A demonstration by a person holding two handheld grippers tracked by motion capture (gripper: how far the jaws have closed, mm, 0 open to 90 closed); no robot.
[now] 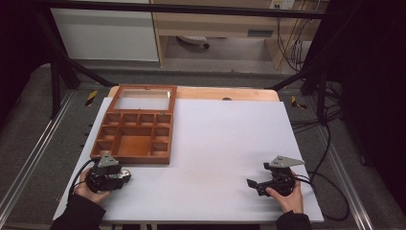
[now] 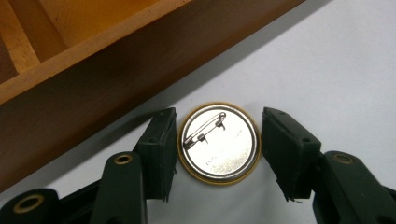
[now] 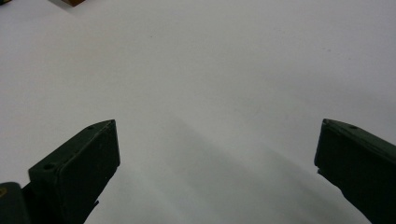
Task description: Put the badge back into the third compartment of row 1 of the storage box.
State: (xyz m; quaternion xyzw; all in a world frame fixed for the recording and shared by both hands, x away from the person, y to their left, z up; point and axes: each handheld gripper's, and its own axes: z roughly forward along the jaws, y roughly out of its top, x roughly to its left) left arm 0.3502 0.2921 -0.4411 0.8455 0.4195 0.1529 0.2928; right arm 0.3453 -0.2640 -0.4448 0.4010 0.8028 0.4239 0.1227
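Down at the near left of the table (image 1: pixel 215 143), the left hand-held gripper (image 2: pixel 219 140) has a round pin badge (image 2: pixel 219 143) lying back-up between its jaws; one pad looks to touch the rim, the other stands just off it, so nothing is clamped. Just beyond the badge runs the front wall of an open wooden compartment box (image 1: pixel 136 136). Well apart at the near right, the right hand-held gripper (image 3: pixel 217 158) rests with jaws spread wide over bare white surface.

Faint stamped lettering on the pin badge's (image 2: pixel 218 142) metal back, too blurred for reading.
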